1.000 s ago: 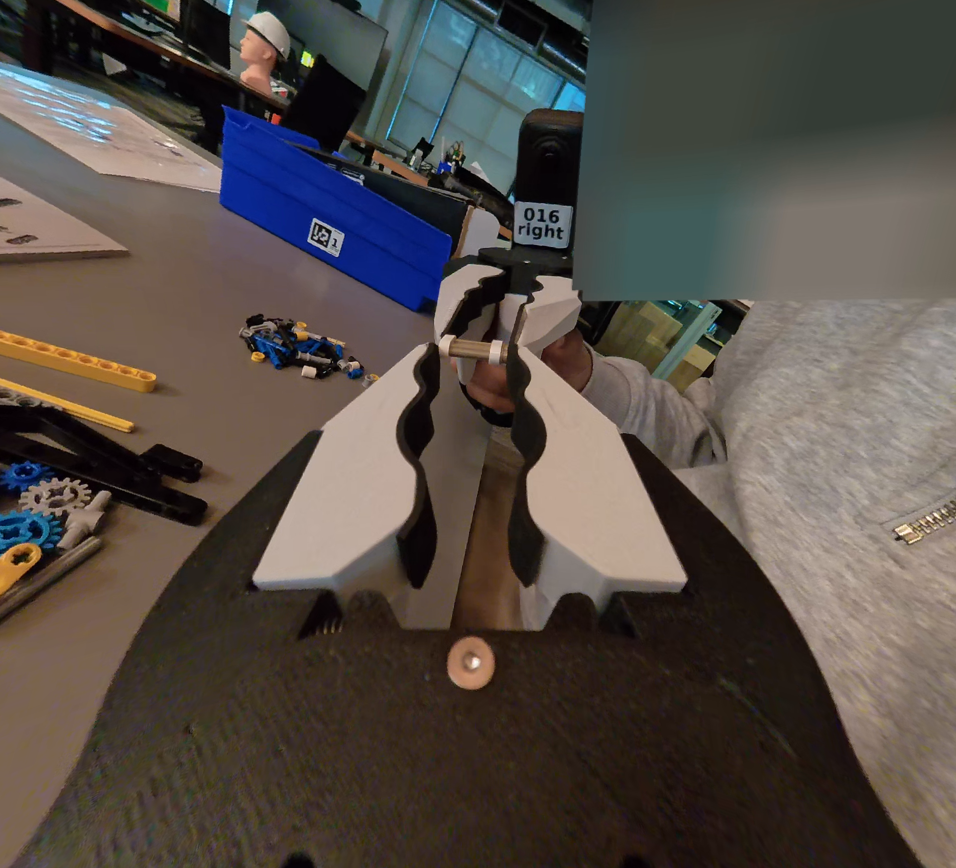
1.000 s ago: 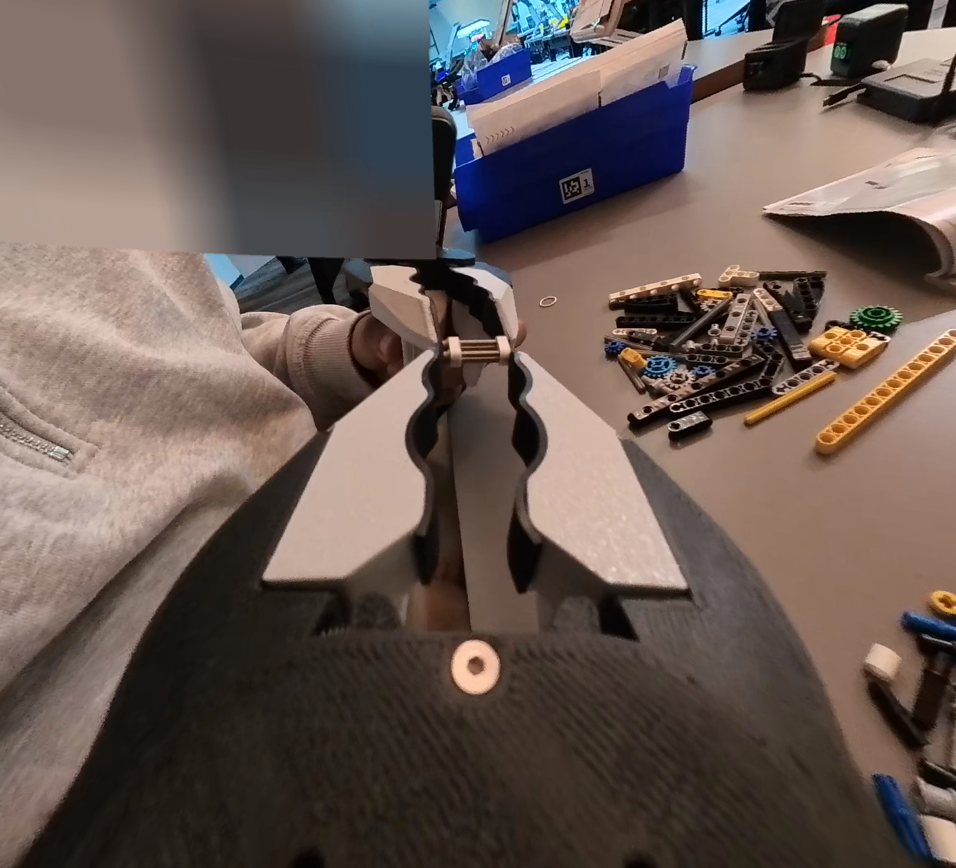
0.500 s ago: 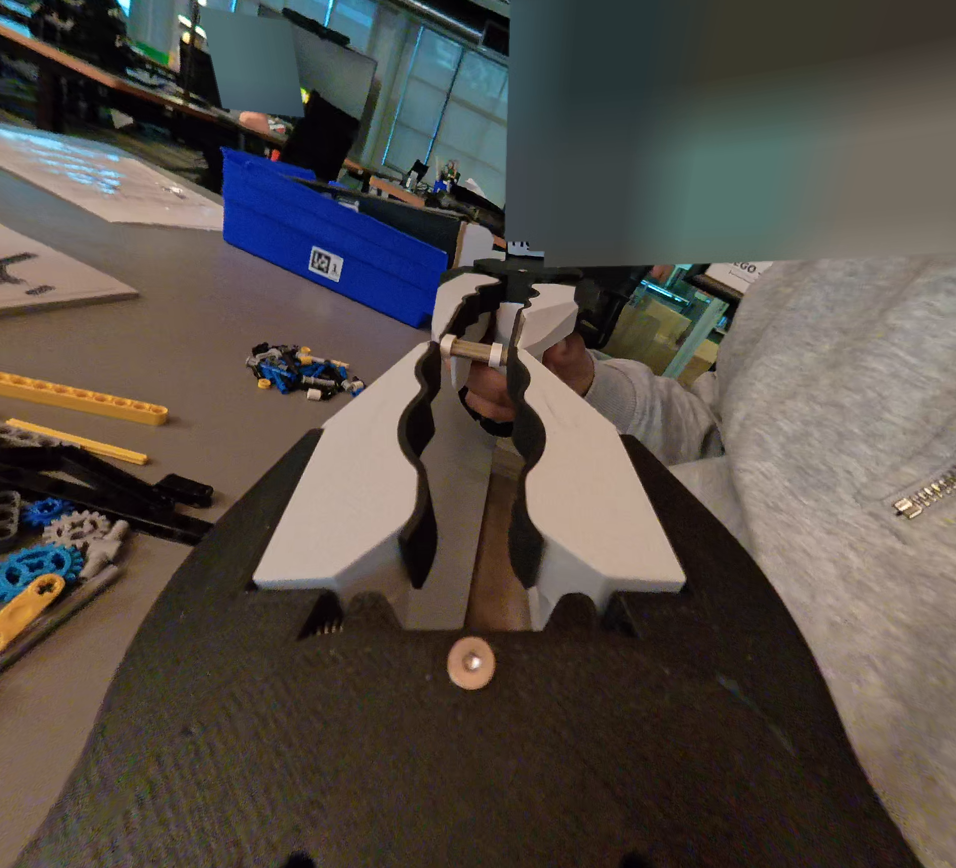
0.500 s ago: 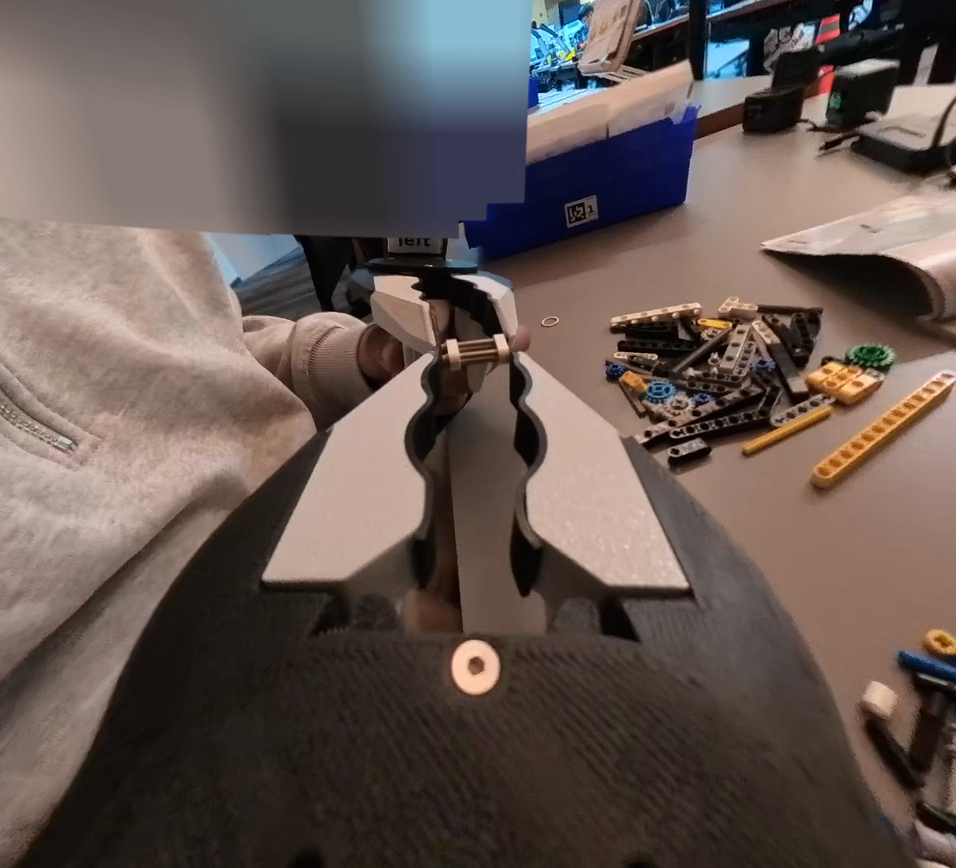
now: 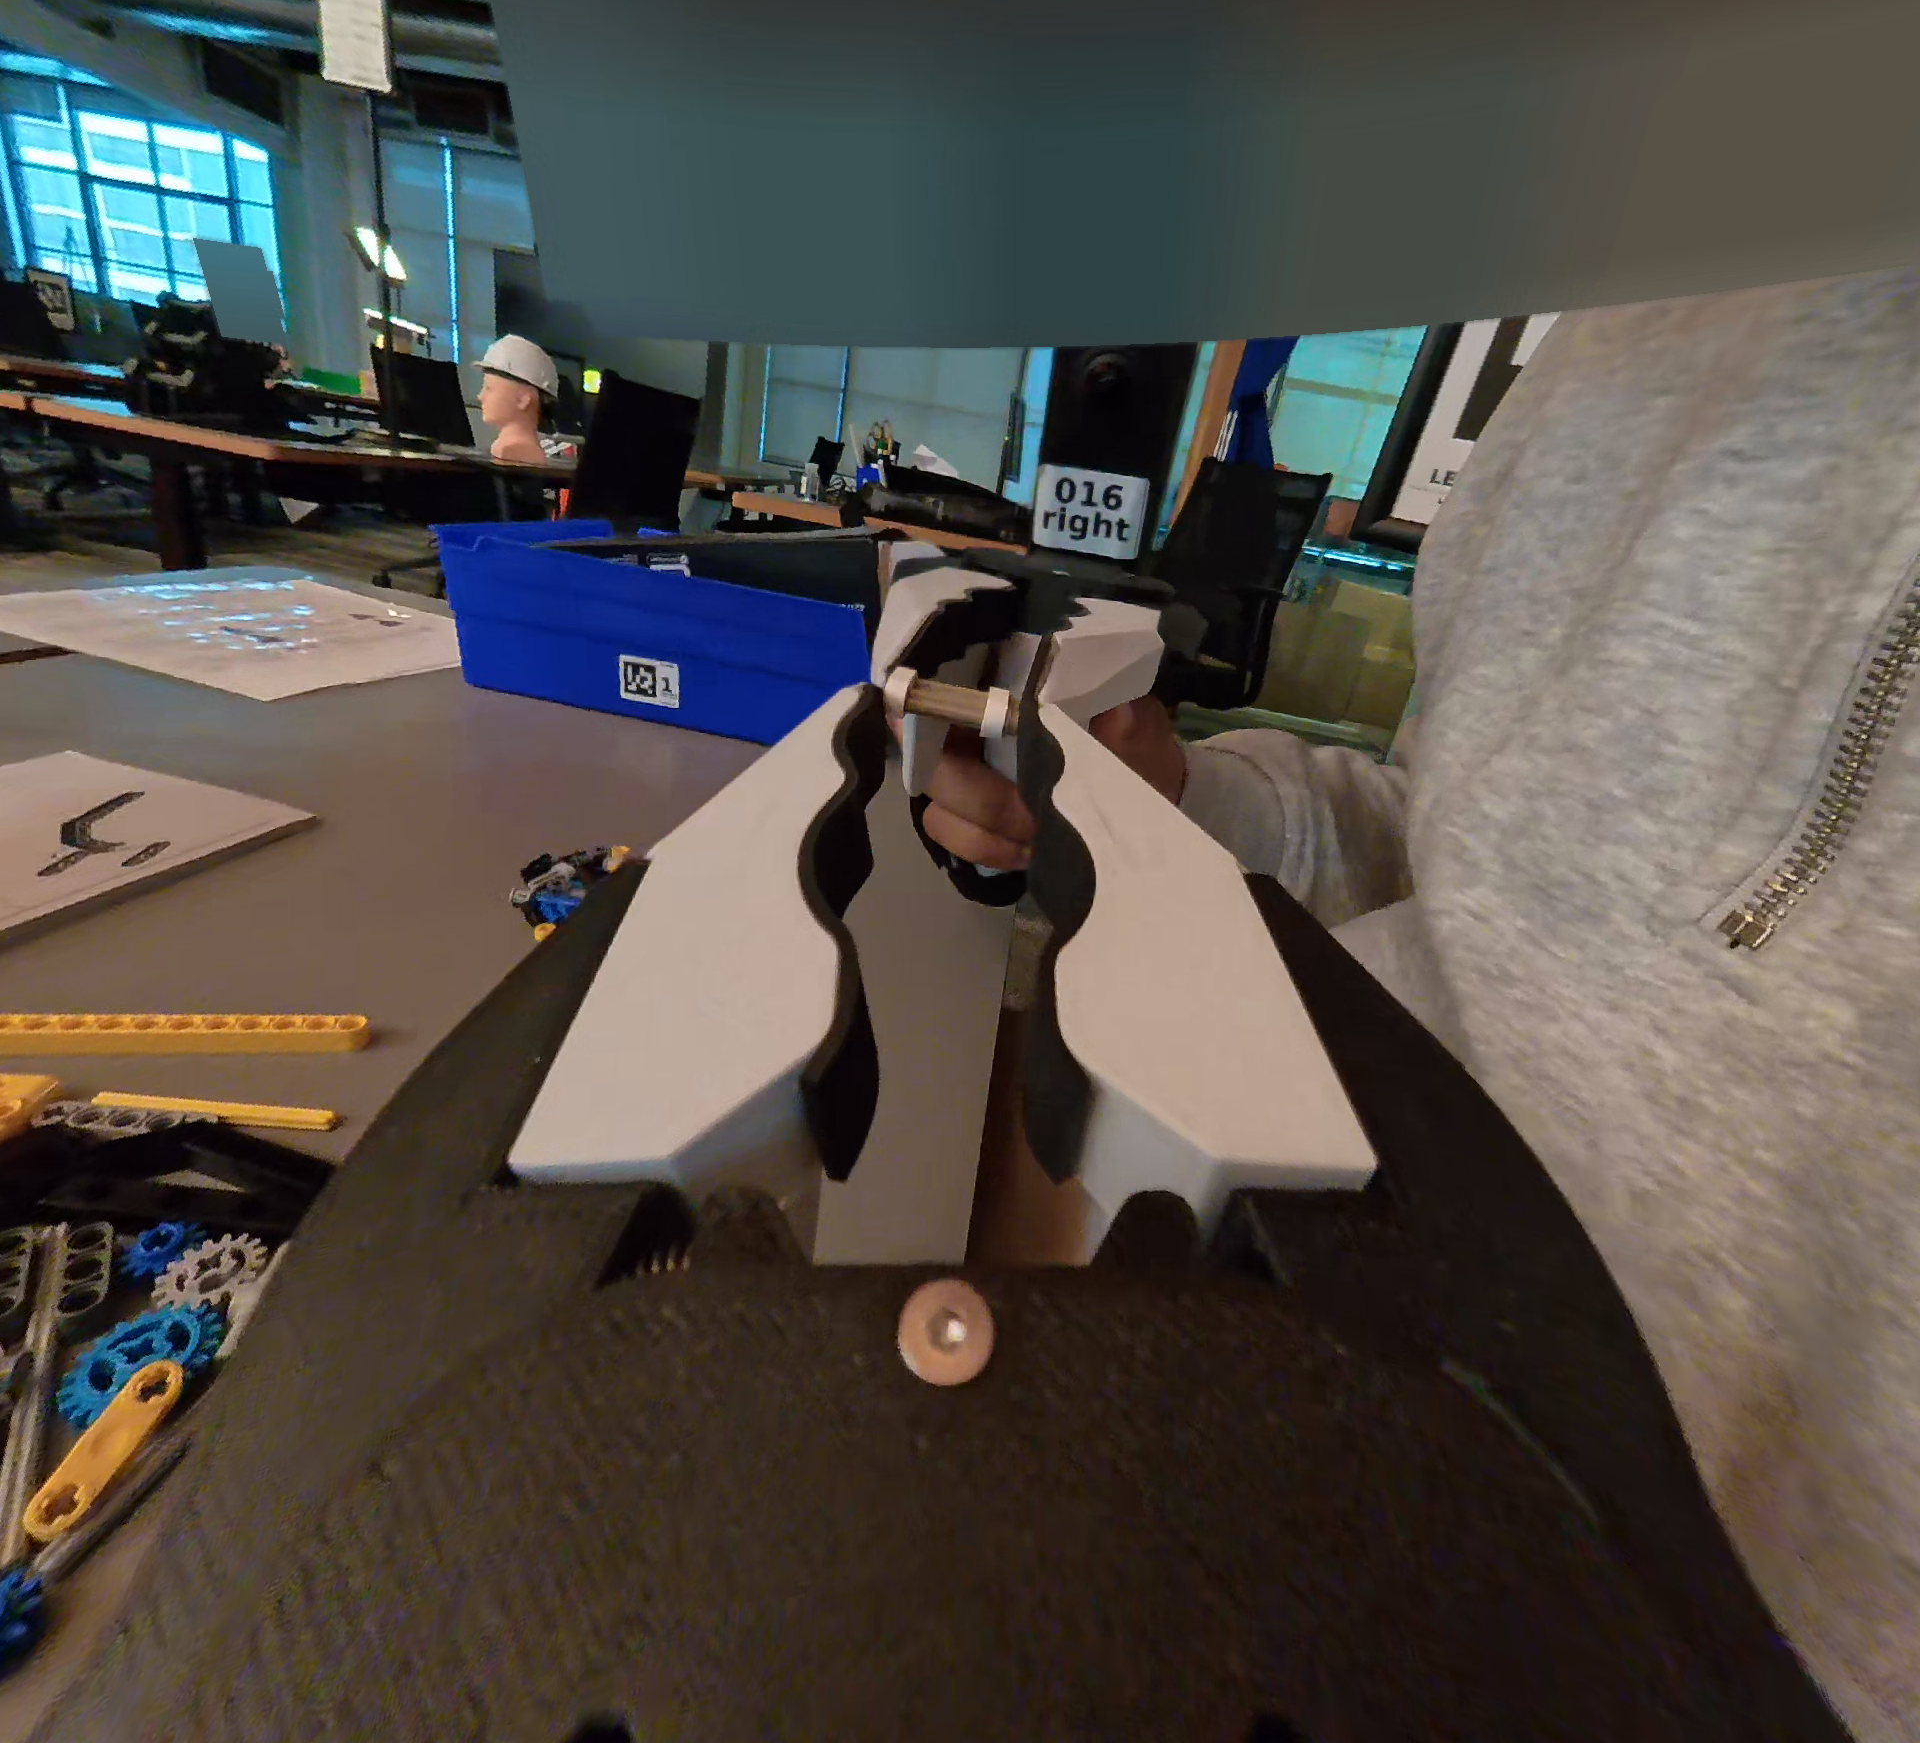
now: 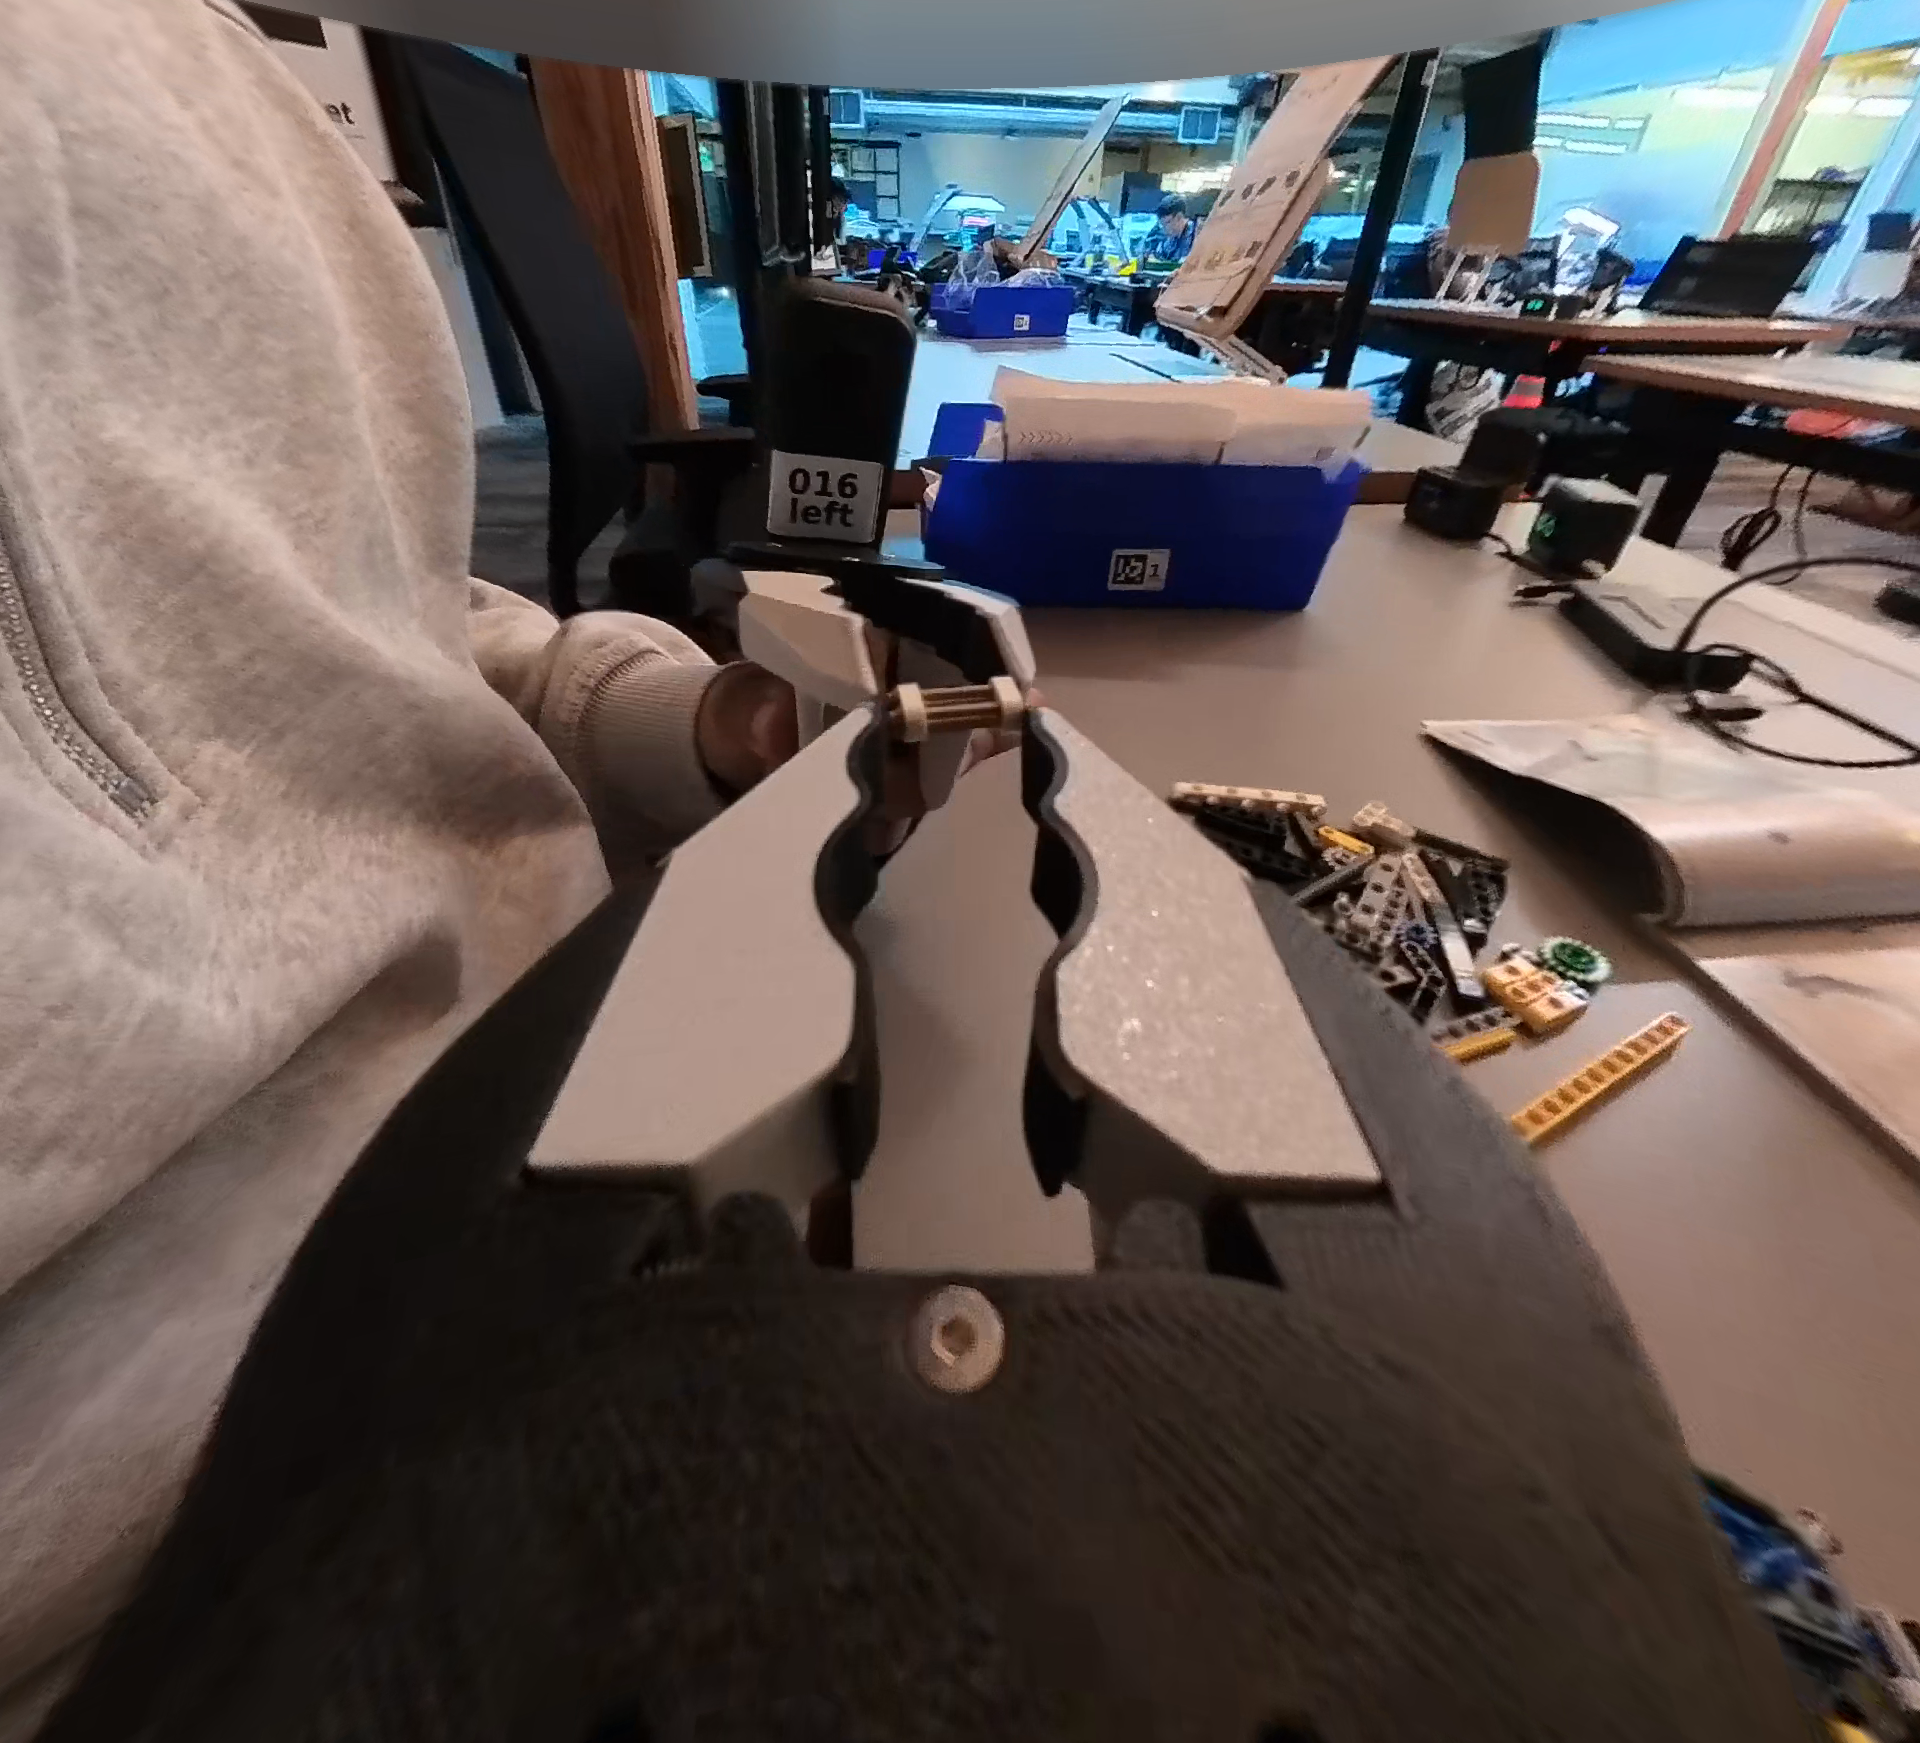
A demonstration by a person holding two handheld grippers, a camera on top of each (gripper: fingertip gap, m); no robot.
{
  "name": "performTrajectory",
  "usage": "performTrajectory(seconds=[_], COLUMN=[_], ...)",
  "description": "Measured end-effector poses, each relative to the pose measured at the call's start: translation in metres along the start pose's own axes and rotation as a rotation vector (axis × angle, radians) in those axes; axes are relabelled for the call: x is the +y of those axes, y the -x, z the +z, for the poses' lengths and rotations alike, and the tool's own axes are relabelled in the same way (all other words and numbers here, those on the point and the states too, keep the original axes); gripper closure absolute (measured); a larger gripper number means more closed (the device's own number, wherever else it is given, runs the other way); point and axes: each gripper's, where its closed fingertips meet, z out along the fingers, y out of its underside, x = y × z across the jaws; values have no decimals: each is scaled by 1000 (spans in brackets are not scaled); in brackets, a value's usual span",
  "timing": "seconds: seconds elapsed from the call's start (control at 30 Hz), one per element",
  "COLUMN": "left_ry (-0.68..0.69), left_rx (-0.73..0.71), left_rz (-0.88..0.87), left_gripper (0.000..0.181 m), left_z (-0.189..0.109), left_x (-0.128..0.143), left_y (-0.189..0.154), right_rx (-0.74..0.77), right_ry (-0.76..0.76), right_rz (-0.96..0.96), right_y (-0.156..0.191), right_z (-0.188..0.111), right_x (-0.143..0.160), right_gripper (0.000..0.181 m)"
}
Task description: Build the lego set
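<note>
While both tools (image 5: 951, 706) (image 6: 961, 706) pinch one tan axle (image 5: 943, 704), loose parts (image 6: 1382, 893) litter the grey table (image 5: 416, 820).

Open workshop hall, tall gridded windows (image 5: 135, 207), long wooden desks (image 6: 1600, 332), black office chair (image 5: 1236, 571), grey tabletop (image 5: 416, 820)

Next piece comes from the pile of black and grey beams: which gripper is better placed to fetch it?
Probably right. The beam pile lies just beside the right gripper, ahead of its body; from the left gripper it sits back beside the body. Both meet at the tan axle.
</note>
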Motion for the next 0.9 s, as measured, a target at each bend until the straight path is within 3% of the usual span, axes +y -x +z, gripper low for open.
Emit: performTrajectory(seconds=[0.23,0.9], left_ry=[-2,73], left_rx=[-4,-41], left_rz=[25,-76], left_gripper=[156,156], left_z=[1,4], left_x=[-3,13], left_y=[-2,11], right_rx=[33,47], right_ry=[23,95], right_rz=[-72,-37], right_y=[2,-10], right_z=[-1,-4], right_x=[-3,13], right_gripper=[158,159])
